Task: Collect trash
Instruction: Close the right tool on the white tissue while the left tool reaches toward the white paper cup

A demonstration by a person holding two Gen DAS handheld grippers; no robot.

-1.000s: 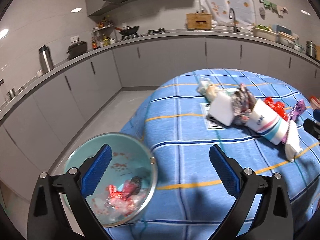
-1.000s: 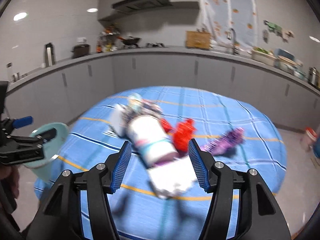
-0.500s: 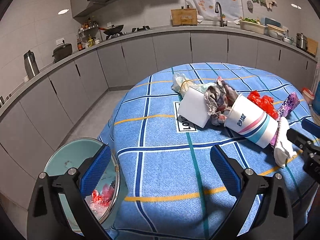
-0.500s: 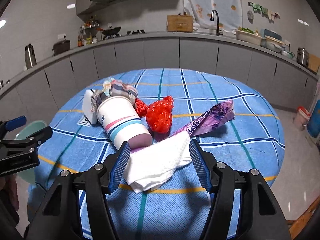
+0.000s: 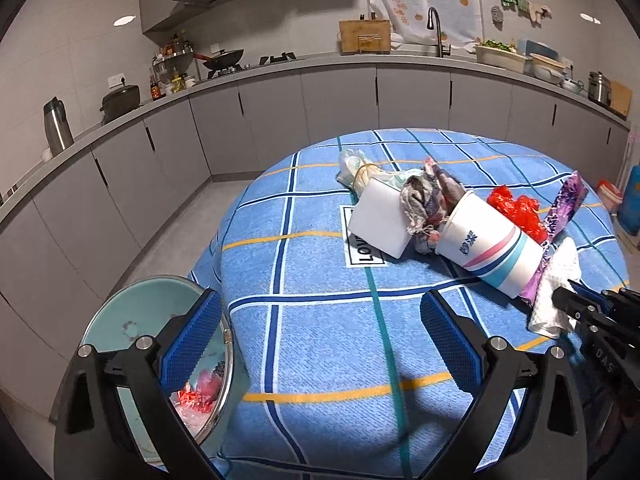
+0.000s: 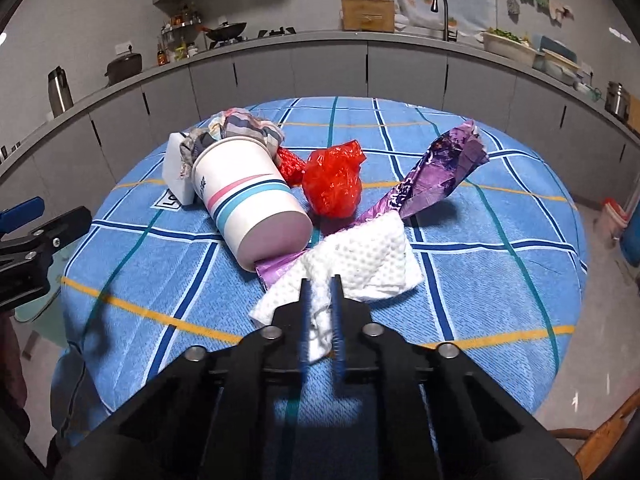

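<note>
— White dimpled paper towel (image 6: 372, 256): where does it lie?

— On the round bench under the blue checked cloth (image 6: 500, 280), just beside the base of the tipped striped paper cup (image 6: 248, 204); a purple foil wrapper (image 6: 440, 168) runs under it.

— And the right tongs (image 6: 320, 292)?

— Pinched nearly together on the towel's near edge; a fold sits between the blue pads.

— Left tongs (image 5: 320, 332)?

— Spread wide, gripping nothing; a pale green round bin (image 5: 116, 320) sits on the floor, well apart from the cup.
</note>
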